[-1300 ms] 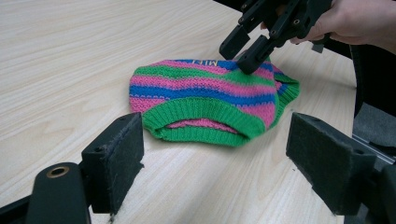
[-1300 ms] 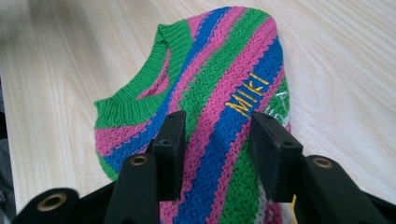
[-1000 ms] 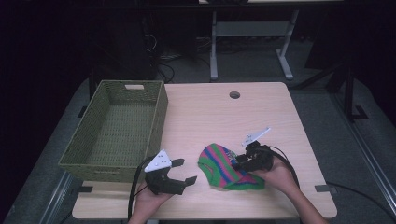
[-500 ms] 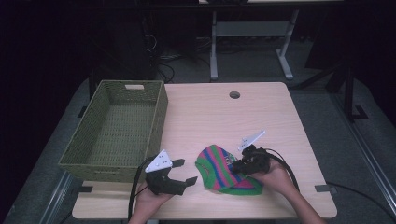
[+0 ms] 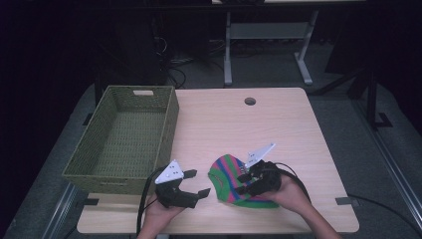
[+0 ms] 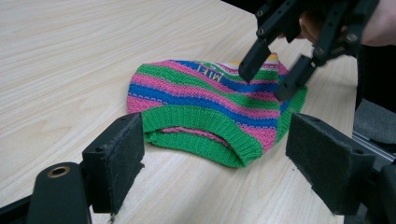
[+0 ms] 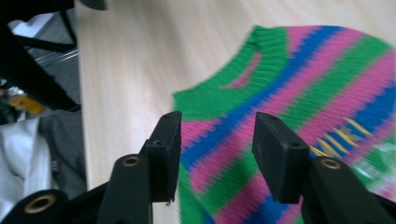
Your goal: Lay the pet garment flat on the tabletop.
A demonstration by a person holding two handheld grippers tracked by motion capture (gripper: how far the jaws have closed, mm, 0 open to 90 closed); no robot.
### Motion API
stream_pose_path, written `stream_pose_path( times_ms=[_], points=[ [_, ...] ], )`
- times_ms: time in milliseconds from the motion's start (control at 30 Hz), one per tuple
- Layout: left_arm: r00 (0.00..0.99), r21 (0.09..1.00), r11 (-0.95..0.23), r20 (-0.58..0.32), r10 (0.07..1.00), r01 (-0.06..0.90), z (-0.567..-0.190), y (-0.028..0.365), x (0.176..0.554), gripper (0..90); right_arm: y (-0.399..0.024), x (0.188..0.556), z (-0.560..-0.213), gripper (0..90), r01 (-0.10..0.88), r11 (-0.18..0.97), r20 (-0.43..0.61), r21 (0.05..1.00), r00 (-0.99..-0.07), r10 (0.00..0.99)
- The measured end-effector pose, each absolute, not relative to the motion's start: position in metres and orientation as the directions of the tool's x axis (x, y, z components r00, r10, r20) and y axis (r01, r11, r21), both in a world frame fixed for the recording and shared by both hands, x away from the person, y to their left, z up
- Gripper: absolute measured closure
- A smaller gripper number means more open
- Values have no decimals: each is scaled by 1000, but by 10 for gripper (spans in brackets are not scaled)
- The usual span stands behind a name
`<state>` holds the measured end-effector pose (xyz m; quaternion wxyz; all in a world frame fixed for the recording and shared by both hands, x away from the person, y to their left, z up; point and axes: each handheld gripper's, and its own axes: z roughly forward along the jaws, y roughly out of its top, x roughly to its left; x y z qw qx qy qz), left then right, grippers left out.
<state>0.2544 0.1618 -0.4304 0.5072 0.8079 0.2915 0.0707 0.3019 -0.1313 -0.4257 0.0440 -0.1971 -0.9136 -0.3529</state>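
Since the earlier pictures, the right gripper (image 5: 245, 180) has drifted a little back across the striped knit hat (image 5: 226, 174), and its fingers (image 7: 163, 149) have just been opening; they now stand about half apart, poised above the fabric with nothing pinched between them. In the left gripper view the same fingers (image 6: 254, 58) hang just over the crown end of the hat, apart from the wool. The left gripper (image 5: 191, 184) has kept its place near the front edge of the bench (image 5: 278, 119), its fingers (image 6: 119, 158) spread wide and empty, aimed at the hat's green ribbed cuff (image 6: 201, 130).

The hat lies flat near the front of the bench, between the two grippers, its open cuff turned toward the left one. It looks light, soft and floppy, so it will sag and fold when lifted and may slide on the smooth wood if pushed. The thick ribbed cuff seems the surest place to pinch, taking both layers. A green woven basket (image 5: 124, 137) stands empty at the left, well apart from the hat.
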Motion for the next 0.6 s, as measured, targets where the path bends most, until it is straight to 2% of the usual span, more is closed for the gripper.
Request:
stream_pose_path(
  times_ms=[67, 200, 600],
  points=[
    [820, 859, -316, -186, 541, 403, -431, 162, 255, 189, -124, 300, -428, 450, 384, 683, 225, 621, -922, 314],
    [819, 856, -319, -188, 542, 408, -431, 163, 256, 189, -111, 296, -432, 432, 359, 710, 210, 605, -933, 293],
    [820, 856, -319, -188, 541, 406, -431, 163, 255, 190, -86, 291, -447, 510, 300, 757, 146, 580, -953, 265]
  ],
)
